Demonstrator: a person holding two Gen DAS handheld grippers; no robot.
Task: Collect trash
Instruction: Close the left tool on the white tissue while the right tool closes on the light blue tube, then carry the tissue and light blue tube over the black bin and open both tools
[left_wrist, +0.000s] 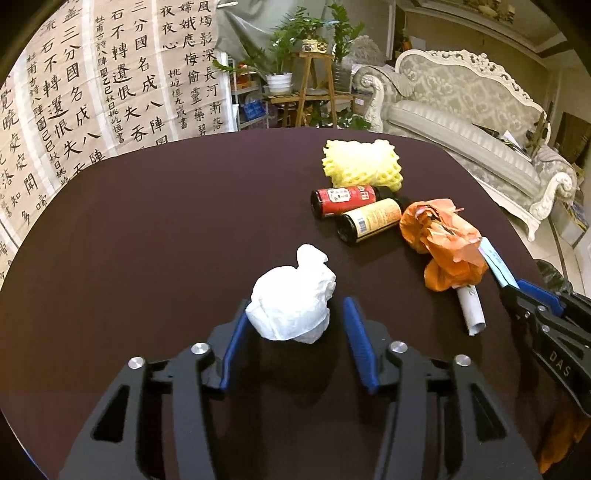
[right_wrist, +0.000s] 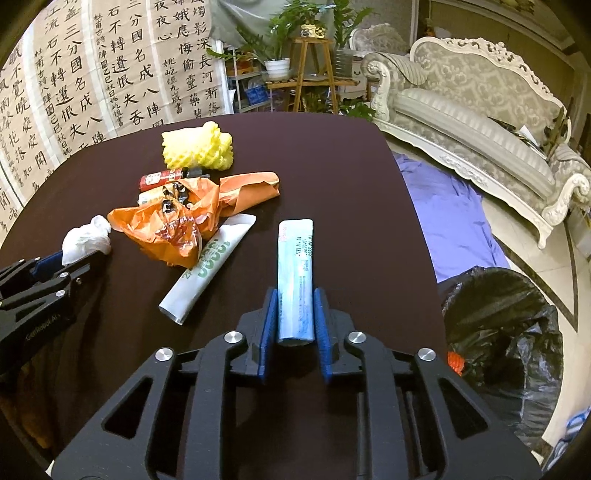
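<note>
A crumpled white tissue (left_wrist: 293, 302) lies on the dark table (left_wrist: 166, 229) between the fingers of my left gripper (left_wrist: 295, 314), which is open; the left finger touches it, the right stands apart. It also shows in the right wrist view (right_wrist: 86, 240). My right gripper (right_wrist: 295, 306) is shut on a light blue packet (right_wrist: 295, 277), seen too in the left wrist view (left_wrist: 496, 264). An orange plastic bag (right_wrist: 177, 225), a white and green tube (right_wrist: 207, 269), two dark bottles (left_wrist: 354, 212) and yellow foam netting (left_wrist: 364, 168) lie on the table.
A bin lined with a black bag (right_wrist: 506, 339) stands on the floor right of the table. A purple cloth (right_wrist: 447, 210) lies on the floor beside it. A white sofa (right_wrist: 480, 110) and plant stands (right_wrist: 314, 62) are beyond the table.
</note>
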